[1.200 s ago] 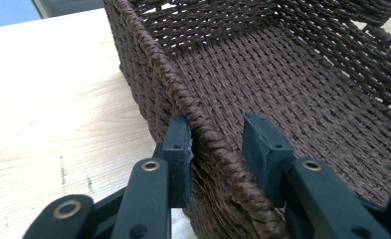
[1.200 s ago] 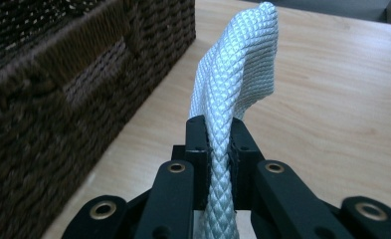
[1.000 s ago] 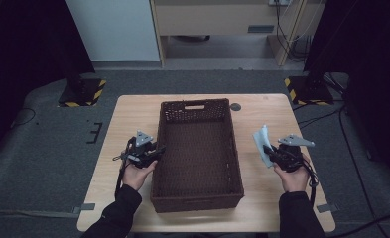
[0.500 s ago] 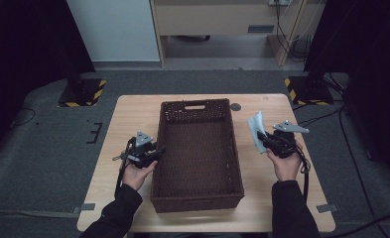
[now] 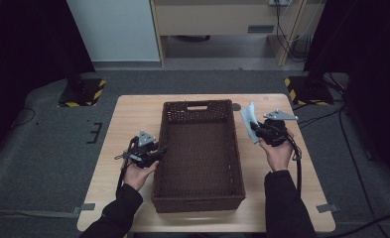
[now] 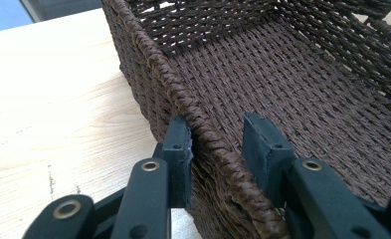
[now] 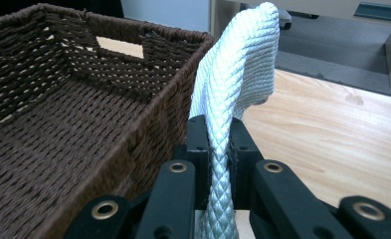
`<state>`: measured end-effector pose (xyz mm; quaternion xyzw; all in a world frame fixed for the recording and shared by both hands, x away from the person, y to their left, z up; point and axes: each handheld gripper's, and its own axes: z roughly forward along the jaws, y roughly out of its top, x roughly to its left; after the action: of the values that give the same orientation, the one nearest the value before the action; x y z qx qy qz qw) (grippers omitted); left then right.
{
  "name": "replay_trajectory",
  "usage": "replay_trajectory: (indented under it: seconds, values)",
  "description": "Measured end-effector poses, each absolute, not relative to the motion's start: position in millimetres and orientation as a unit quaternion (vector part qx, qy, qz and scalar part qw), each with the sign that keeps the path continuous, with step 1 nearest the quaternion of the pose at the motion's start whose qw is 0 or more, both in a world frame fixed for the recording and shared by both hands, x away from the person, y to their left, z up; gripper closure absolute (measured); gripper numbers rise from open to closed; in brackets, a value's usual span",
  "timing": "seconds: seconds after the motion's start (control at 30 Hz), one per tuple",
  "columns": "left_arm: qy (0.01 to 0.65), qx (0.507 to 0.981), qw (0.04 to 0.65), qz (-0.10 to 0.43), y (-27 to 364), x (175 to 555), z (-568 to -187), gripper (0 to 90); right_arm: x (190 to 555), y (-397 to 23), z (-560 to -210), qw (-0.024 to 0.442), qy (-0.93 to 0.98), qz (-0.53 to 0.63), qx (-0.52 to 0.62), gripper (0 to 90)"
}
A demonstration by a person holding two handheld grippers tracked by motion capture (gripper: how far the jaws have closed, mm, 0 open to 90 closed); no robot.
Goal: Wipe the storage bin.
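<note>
A dark brown woven basket (image 5: 239, 163) stands lengthwise in the middle of the wooden table (image 5: 133, 119), with nothing in it. My left gripper (image 5: 155, 151) sits astride its left wall; in the left gripper view (image 6: 215, 144) the jaws are closed around the rim of the basket (image 6: 282, 74), one outside, one inside. My right gripper (image 5: 254, 130) hovers just right of the basket's far right corner, shut on a pale woven cloth (image 5: 249, 118). In the right gripper view (image 7: 218, 134) the cloth (image 7: 233, 74) rises from between the jaws and flops over beside the basket (image 7: 58, 124).
A small dark round disc (image 5: 236, 106) lies on the table by the basket's far right corner. Bare tabletop runs along both sides of the basket. Yellow-and-black striped stand bases (image 5: 81, 94) (image 5: 306, 89) sit on the floor beyond the table's corners.
My right gripper has carried the cloth away from the person and in toward the basket's far right corner, rising a little. The left gripper and the basket have stayed put.
</note>
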<state>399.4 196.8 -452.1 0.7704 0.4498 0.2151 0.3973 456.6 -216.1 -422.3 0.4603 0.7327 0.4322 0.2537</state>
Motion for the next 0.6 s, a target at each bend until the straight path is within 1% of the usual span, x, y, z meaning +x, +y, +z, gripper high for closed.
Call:
replay_trajectory:
  seconds: [0.13,0.4,0.6]
  values:
    - [0.444,0.774,0.398,0.215,197.1,399.9,-452.7,62.6,473.4,-210.3,-423.1,0.26,0.73,0.429,0.464,83.8]
    - [0.442,0.775,0.397,0.214,197.1,400.2,-452.5,62.4,503.9,-198.5,-436.0,0.259,0.728,0.429,0.468,83.9]
    - [0.439,0.777,0.396,0.215,197.3,400.3,-452.5,62.1,518.3,-192.8,-454.4,0.239,0.734,0.426,0.471,84.1]
